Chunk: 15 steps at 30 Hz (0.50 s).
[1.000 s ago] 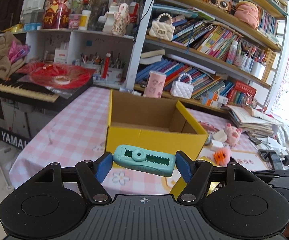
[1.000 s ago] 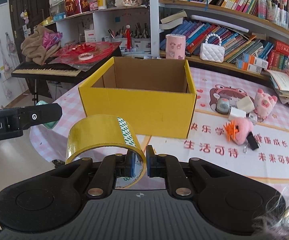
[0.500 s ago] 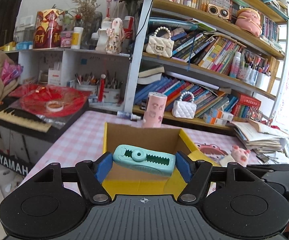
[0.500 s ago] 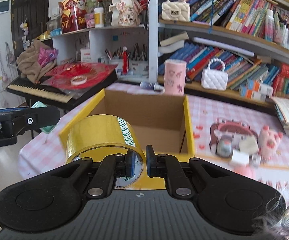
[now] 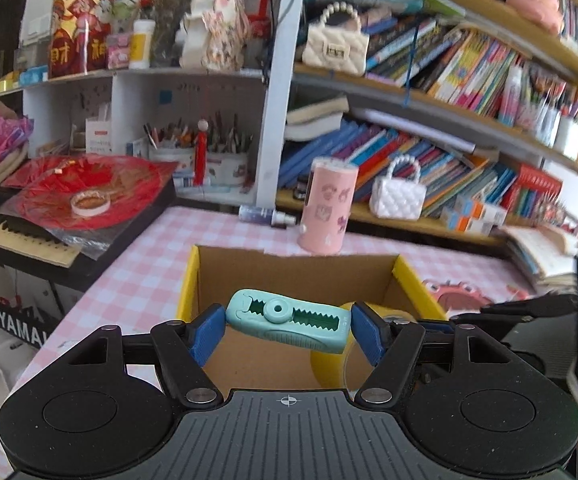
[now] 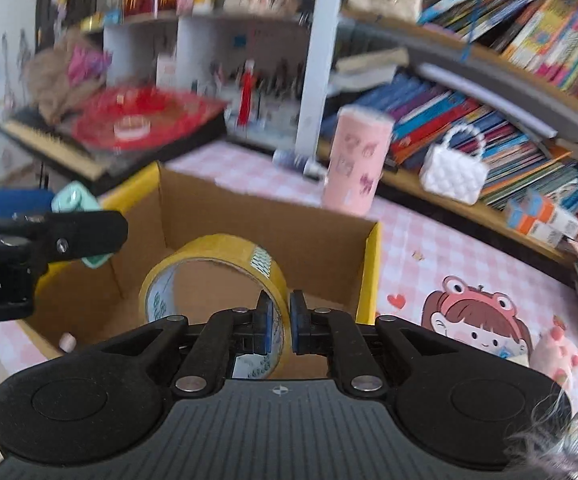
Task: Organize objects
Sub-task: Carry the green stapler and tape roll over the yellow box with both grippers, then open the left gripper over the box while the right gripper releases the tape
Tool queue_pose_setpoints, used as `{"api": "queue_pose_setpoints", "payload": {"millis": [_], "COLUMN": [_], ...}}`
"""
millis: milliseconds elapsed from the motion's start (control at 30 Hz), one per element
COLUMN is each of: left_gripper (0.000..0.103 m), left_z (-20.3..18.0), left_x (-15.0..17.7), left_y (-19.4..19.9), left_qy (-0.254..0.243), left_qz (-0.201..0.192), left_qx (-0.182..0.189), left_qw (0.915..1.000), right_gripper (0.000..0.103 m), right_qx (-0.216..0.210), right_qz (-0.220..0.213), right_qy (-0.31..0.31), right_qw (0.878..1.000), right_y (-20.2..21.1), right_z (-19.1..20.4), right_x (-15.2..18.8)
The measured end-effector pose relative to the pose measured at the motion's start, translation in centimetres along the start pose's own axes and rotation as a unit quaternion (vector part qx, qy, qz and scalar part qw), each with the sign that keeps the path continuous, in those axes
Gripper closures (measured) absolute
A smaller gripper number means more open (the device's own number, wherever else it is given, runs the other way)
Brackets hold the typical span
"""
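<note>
My left gripper [image 5: 287, 330] is shut on a teal toothed clip [image 5: 287, 324], held crosswise over the open yellow cardboard box [image 5: 187, 280]. My right gripper [image 6: 279, 322] is shut on the wall of a yellow tape roll [image 6: 213, 256], held over the inside of the same box [image 6: 371, 264]. The tape roll also shows in the left wrist view [image 5: 329, 364], low at the box's right side. The left gripper with the clip [image 6: 75, 200] shows at the left of the right wrist view, above the box's left wall.
A pink cylinder [image 5: 327, 204] stands on the pink checked tablecloth [image 5: 145, 256] behind the box. A keyboard with red sheets [image 5: 85, 188] is at the left. Bookshelves [image 5: 429, 128] fill the back. A small pale object [image 6: 67, 342] lies on the box floor.
Both grippers have moved forward and up over the box with their loads. The tape roll now hangs inside the box opening. The clip is now above the box's interior.
</note>
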<state>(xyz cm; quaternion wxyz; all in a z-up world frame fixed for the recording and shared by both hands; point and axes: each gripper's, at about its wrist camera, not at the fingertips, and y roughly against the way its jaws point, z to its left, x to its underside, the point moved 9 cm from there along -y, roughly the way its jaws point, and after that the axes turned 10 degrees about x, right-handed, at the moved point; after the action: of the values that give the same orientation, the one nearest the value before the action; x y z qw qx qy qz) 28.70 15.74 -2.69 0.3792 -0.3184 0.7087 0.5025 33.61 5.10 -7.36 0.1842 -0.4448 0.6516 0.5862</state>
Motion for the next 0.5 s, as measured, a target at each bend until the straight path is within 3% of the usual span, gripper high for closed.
{"api": "queue_pose_setpoints", "payload": {"millis": [300,500], "left_gripper": [0.034,0.034], "left_z": [0.6,1.1], "left_x": [2.2,2.6], "left_y": [-4.8,-5.6], "left_qy": [-0.003,0.004], "left_qz": [0.071,0.085], "left_qx": [-0.024,-0.041], "left_qw": [0.9972,0.9955], "right_gripper": [0.095,0.094], "right_qx": [-0.026,-0.042], "right_qz": [0.042,0.048], "right_qy": [0.091,0.127], "right_qw": [0.995,0.990], "right_y": [-4.6,-5.3], "right_z": [1.2,1.7], "right_x": [1.0,0.9]}}
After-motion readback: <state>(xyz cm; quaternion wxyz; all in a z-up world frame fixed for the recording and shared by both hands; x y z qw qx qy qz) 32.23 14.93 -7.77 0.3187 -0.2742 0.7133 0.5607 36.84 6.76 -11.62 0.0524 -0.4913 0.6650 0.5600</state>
